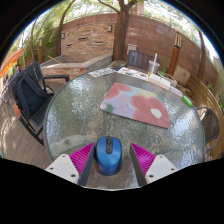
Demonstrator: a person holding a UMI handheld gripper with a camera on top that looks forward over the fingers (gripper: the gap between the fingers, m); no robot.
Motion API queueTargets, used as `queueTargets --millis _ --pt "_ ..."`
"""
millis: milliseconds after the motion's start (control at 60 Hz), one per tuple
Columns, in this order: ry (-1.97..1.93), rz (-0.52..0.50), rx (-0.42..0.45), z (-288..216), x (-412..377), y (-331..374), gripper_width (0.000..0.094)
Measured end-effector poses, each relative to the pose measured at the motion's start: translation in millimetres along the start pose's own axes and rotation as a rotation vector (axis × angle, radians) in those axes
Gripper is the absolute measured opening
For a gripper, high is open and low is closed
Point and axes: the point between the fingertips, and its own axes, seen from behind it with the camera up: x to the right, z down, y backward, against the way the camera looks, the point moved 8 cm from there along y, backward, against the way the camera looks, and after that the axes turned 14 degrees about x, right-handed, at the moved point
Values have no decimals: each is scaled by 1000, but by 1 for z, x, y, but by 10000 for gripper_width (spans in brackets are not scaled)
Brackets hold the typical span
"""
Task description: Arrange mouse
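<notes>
Tongs [108,160]: we see them open, straddling the mouse.
Mouse: our blue-and-grey computer mouse [108,154] sits between the pads on the round glass table [70,115].
Mat: the pink-and-green mousepad [138,102] lies beyond.
Risk: we judge that a loose pinch could let the smooth shell slip.

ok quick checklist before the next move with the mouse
1. Mouse between the tool fingers: ok, it sits centred between the pink pads.
2. Both fingers pressing on the mouse: cannot tell, any side gaps are too small to read.
3. Mouse pad in view beyond the mouse: ok, it lies flat on the glass table.
4. Path from mouse to pad free: ok, only bare glass shows.
5. Landing spot on the pad free: ok, nothing rests on it.
</notes>
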Motion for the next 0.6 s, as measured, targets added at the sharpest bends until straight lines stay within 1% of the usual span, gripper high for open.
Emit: queueTargets --millis 17,67,83,150,317,400,483,517,600 --pt "-9 -11 -3 0 -1 -2 661" --pt "-38 -31 -1 2 -4 -3 518" --pt "-45 -36 -1 2 -5 -3 493" --pt "-48 -22 1 3 -8 -4 477" --pt "-82 -3 -35 1 -9 -3 369" --pt "-93 -8 -47 -5 -11 1 337" --pt "-88 -30 -3 -35 -13 5 337" --pt "-97 -44 29 -55 -15 7 338" --pt "-95 -79 141 -111 -12 7 337"
